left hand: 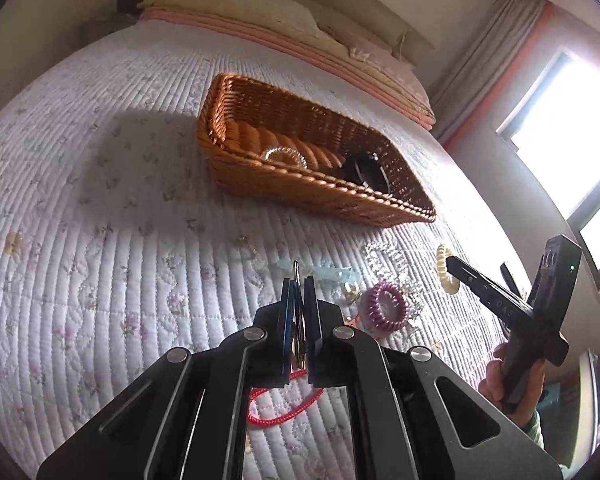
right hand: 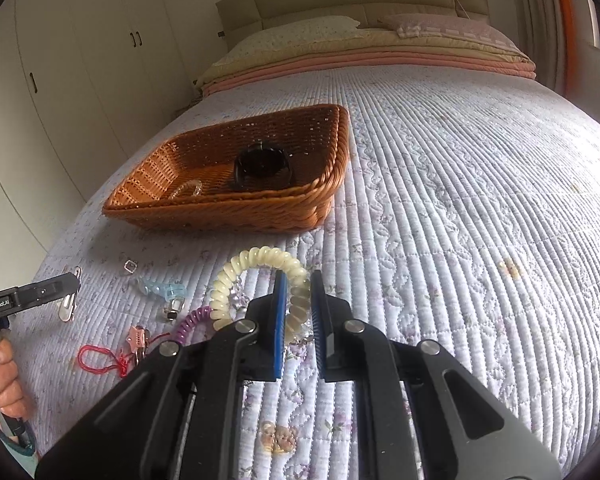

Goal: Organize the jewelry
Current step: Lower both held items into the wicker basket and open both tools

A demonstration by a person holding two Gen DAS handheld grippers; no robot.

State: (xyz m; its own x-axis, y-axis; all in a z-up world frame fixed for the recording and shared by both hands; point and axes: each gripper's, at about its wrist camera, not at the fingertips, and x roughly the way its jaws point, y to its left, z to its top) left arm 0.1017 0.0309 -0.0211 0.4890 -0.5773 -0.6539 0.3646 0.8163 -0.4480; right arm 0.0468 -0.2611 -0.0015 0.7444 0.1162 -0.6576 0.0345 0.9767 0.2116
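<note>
Bed (right hand: 460, 208): pale quilted cover with small flowers | head end: pillows (right hand: 300, 26) on folded blankets (right hand: 340, 65) | middle: wicker basket (right hand: 228, 210) | foot end, near the basket: purple coil hair tie (left hand: 384, 306), red cord loop (right hand: 100, 360), blue hair clip (right hand: 162, 290), pink clip (right hand: 136, 338), small square ring (right hand: 129, 267), clear bead bracelet (left hand: 388, 258)

Both grippers are black. The left gripper (left hand: 299, 280) has flat arms joined by round silver screws, and one finger has a blue pad. The right gripper (right hand: 297, 280) has blue pads too. A small green light glows on its handle. White letters mark the left gripper's side.
</note>
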